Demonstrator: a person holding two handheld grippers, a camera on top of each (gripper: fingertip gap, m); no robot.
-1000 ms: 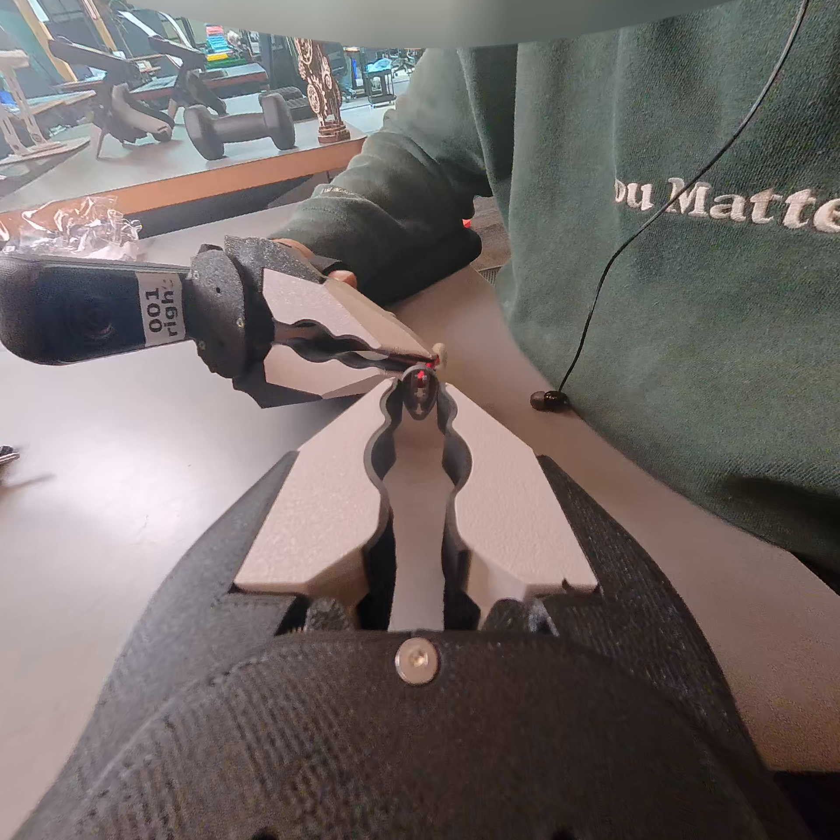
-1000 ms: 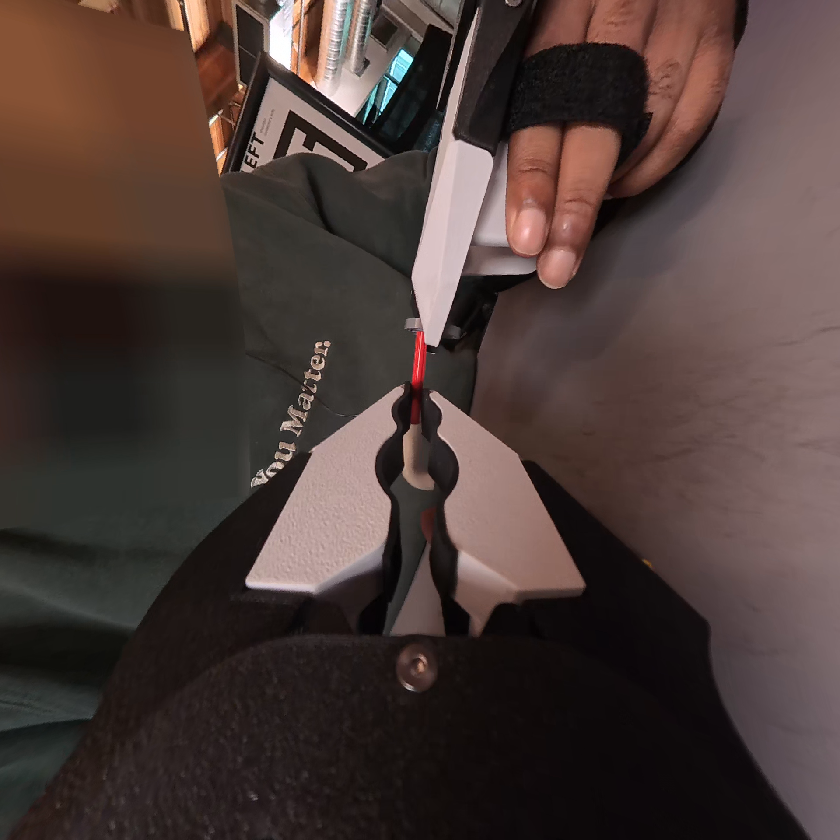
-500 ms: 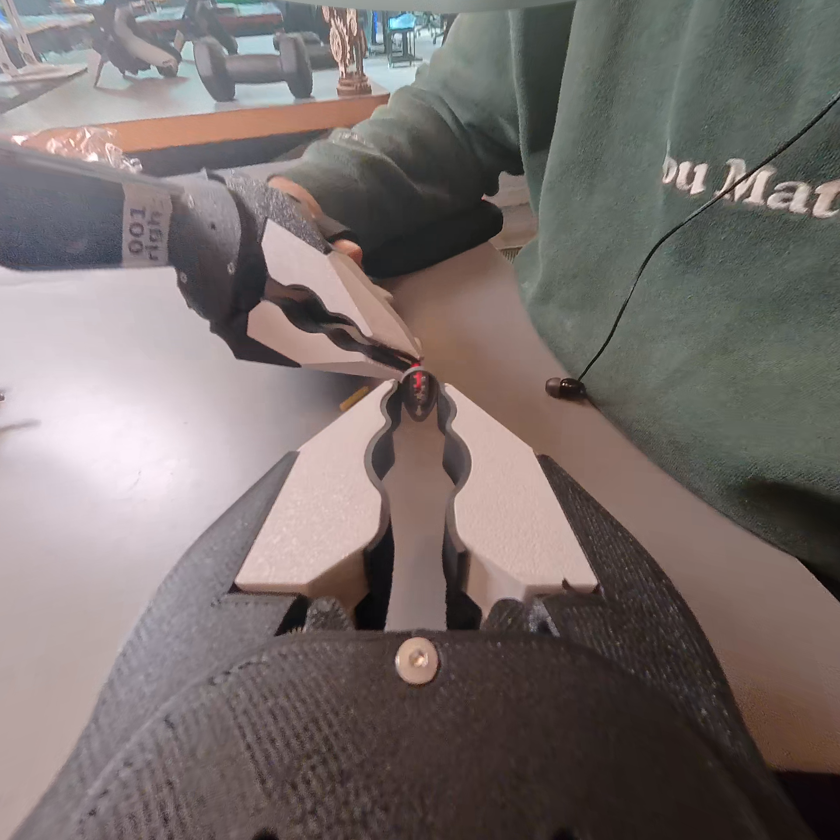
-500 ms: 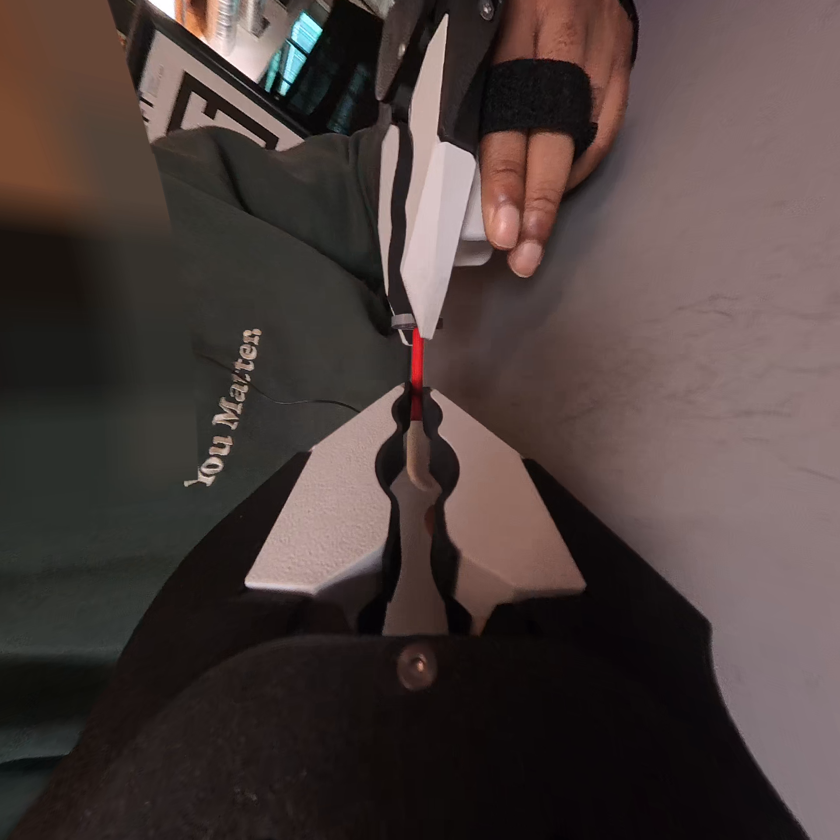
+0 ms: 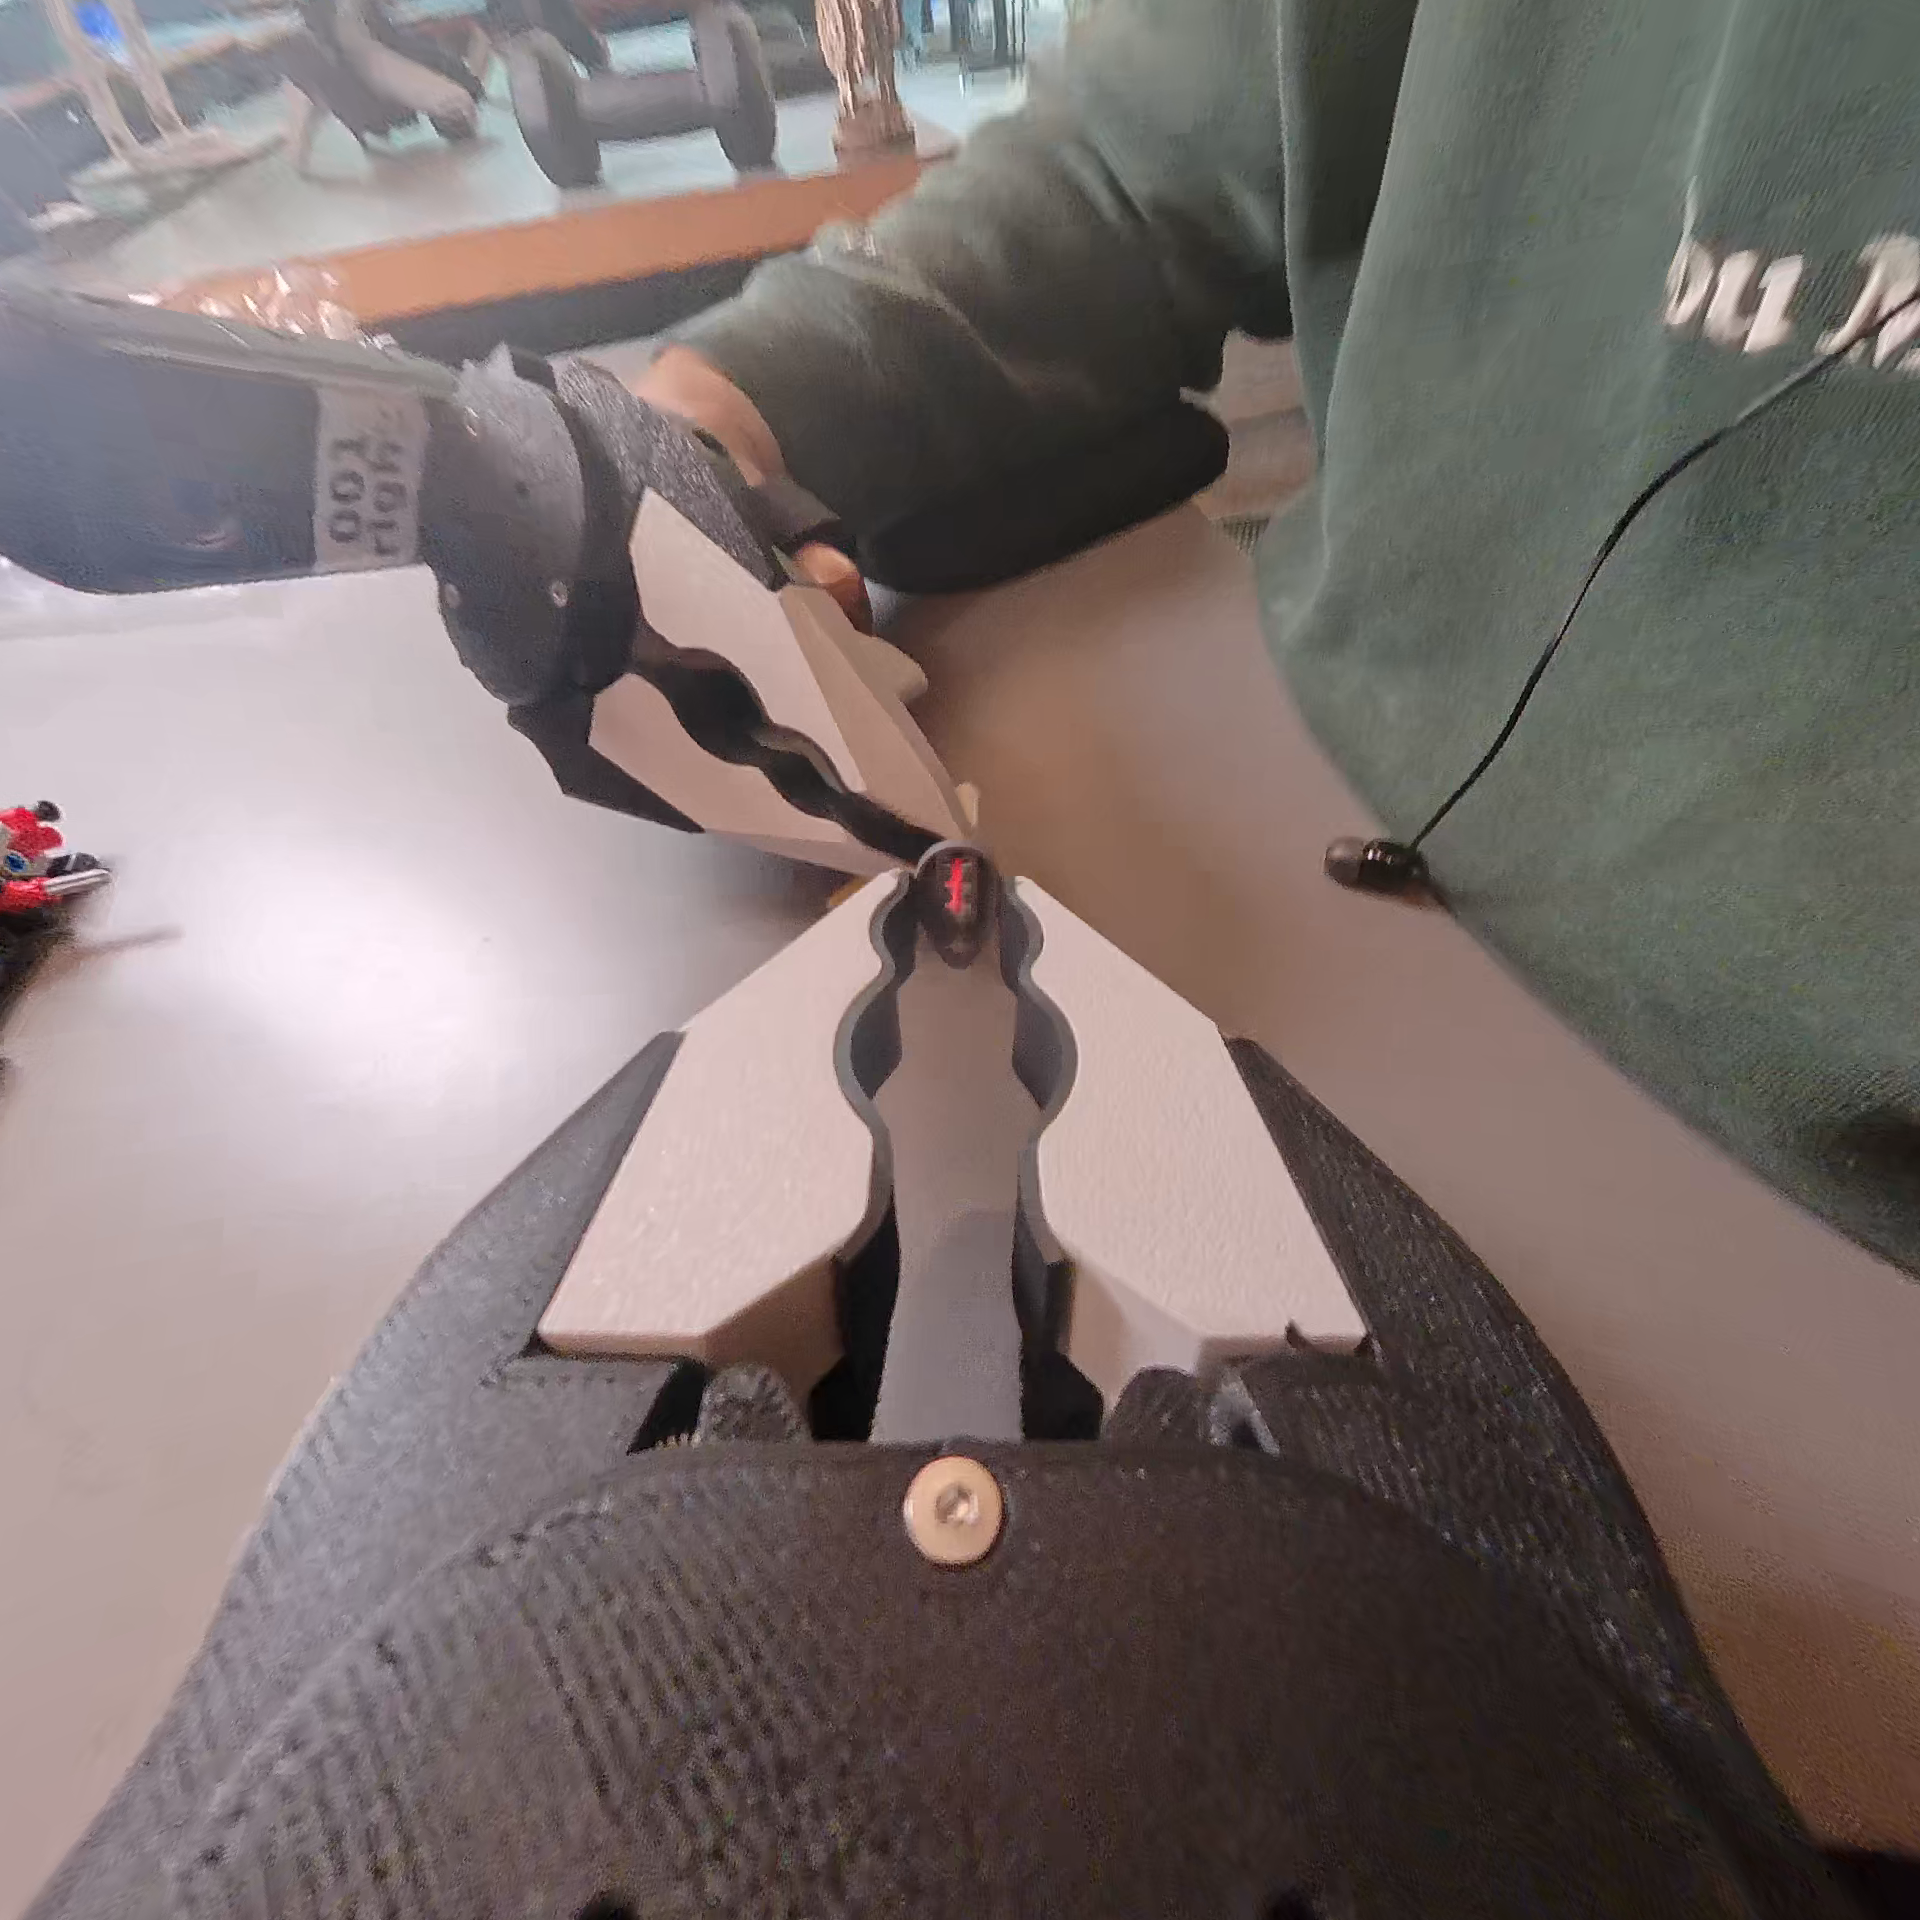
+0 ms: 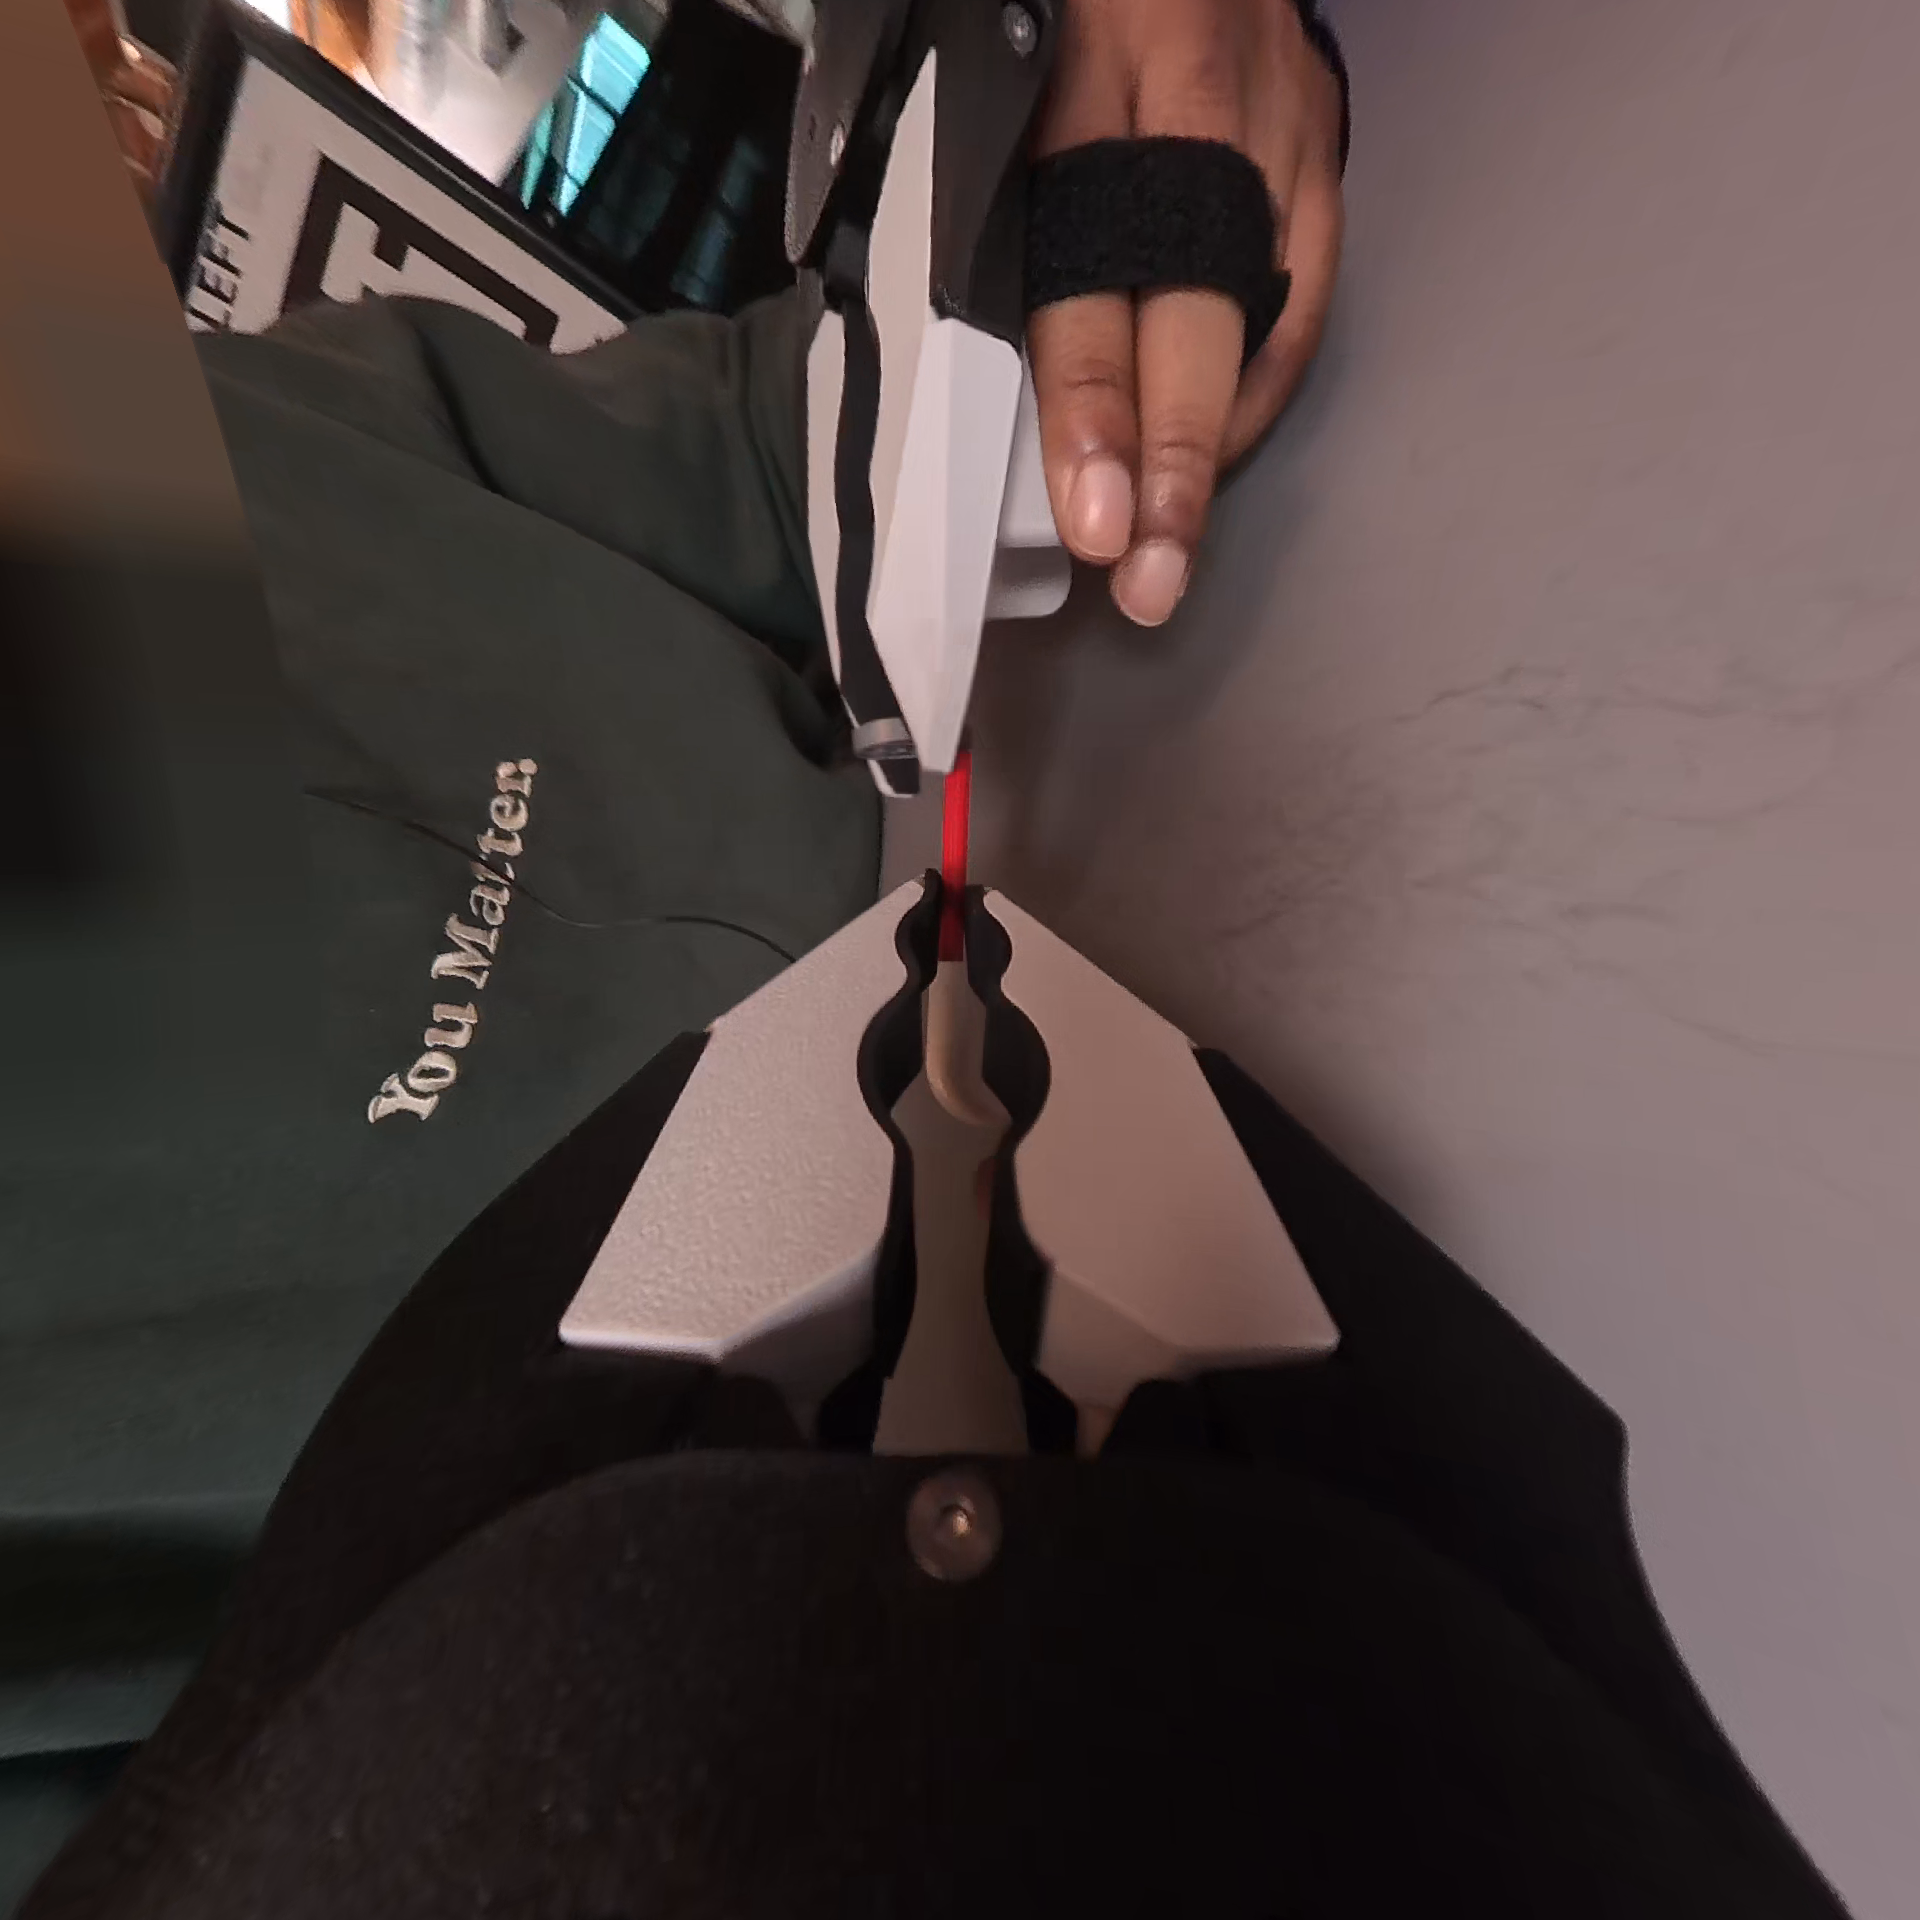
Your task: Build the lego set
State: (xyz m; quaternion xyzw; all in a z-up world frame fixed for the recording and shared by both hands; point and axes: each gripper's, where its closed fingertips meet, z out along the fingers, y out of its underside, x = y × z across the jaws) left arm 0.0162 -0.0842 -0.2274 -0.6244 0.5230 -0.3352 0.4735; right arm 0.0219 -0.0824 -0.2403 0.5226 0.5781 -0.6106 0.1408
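My left gripper is shut on a small dark part with a red cross-shaped rod end showing in its middle. In the right wrist view the left gripper shows at the top with a small grey ring at its tip. My right gripper is shut on a thin red rod that runs straight from its tips to the left gripper's tips. A beige piece sits on the rod behind the pads. In the left wrist view the right gripper meets my tips from the upper left.
A grey table lies under both grippers. A person in a green sweatshirt sits close on the right, with a black earbud dangling on a cord. Small red and black parts lie at the far left. A hand holds the left gripper. My two grippers' fingertips are within a few centimetres of each other.
Both grippers keep their hold, tip to tip on the red rod. In the left wrist view the right gripper's body has risen and slopes down more steeply to the join.
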